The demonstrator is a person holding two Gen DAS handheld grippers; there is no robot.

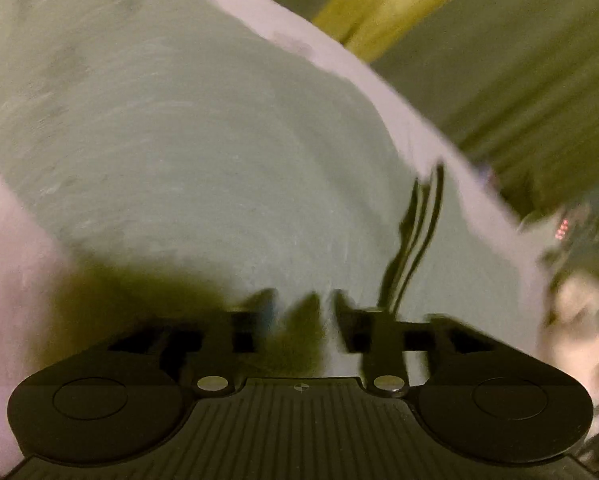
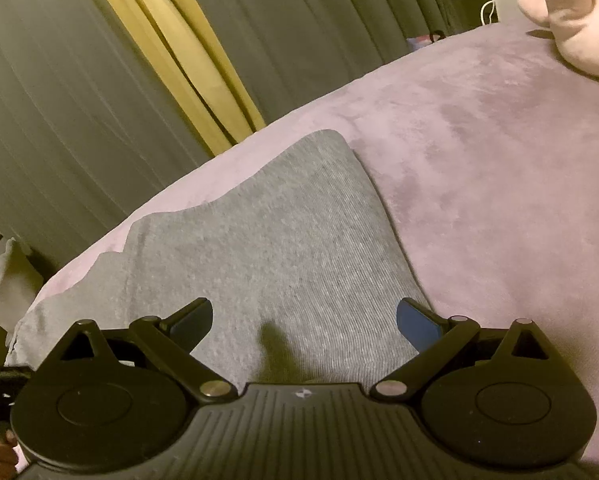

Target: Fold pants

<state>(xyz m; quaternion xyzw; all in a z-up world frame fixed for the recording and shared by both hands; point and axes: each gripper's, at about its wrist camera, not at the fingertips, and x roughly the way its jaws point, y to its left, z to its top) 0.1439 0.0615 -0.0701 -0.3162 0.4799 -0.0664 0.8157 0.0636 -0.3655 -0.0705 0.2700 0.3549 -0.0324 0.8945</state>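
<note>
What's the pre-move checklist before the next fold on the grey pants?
1. Right tool open, nothing between its fingers: ok.
2. Left tool free of cloth: cannot tell, that view is blurred.
3. Grey pants lying flat on the purple blanket: ok in the right view.
4. Black drawstring tucked in: not ok, it lies loose on top.
5. Plush toy away from the pants: ok.
6. Fold edges aligned: cannot tell.

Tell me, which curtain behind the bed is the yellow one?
The narrow mustard-yellow curtain strip, hanging between the wide dark grey-green pleated curtains. It alone is bright; it drops behind the purple blanket near the grey pants.
</note>
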